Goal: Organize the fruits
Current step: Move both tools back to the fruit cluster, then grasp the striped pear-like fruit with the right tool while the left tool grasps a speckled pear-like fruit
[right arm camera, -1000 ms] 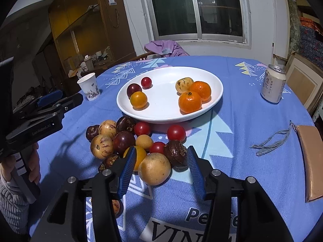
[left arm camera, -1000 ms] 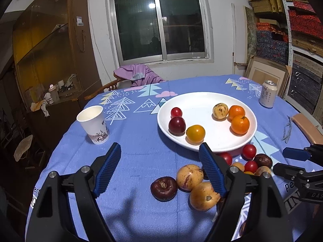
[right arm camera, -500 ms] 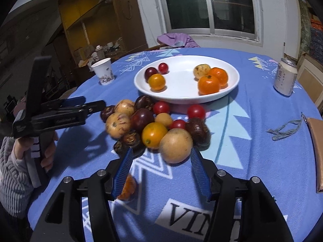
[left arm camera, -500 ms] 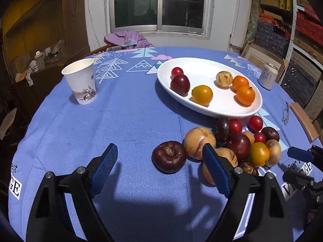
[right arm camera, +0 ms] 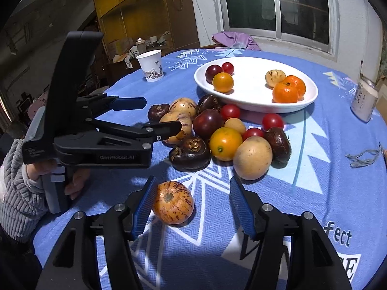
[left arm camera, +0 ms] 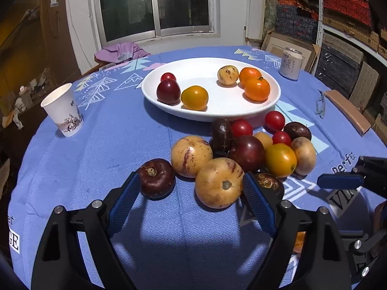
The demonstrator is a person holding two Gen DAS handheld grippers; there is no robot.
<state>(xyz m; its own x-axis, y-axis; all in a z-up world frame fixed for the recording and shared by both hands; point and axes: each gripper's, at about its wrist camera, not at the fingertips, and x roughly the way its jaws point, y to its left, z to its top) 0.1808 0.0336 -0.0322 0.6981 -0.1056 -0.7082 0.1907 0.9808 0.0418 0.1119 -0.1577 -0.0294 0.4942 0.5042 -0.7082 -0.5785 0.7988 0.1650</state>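
Note:
A white plate [left arm camera: 273, 101] holds several fruits, among them two oranges [left arm camera: 256, 89]. A heap of loose fruit [left arm camera: 249, 152] lies on the blue cloth in front of it. My left gripper [left arm camera: 191, 181] is open and low over the cloth. A dark round fruit [left arm camera: 157, 178] and a tan striped fruit [left arm camera: 219, 182] sit between its fingers. My right gripper [right arm camera: 193, 183] is open with its jaws opening. An orange striped fruit [right arm camera: 173, 201] lies between them, close to the left pad and apart from the right. The left gripper [right arm camera: 162, 113] also reaches in from the left of the right wrist view.
A paper cup [left arm camera: 64, 110] stands at the left of the table, a drink can [left arm camera: 291, 64] at the far right. A brown case [left arm camera: 347, 111] and a strap lie near the right edge. A chair with purple cloth [left arm camera: 121, 52] stands behind the table.
Both grippers have come down closer to the heap. The left one now straddles the dark fruit and the tan striped one. The right shifted from the tan fruit to the orange striped one, jaws wider.

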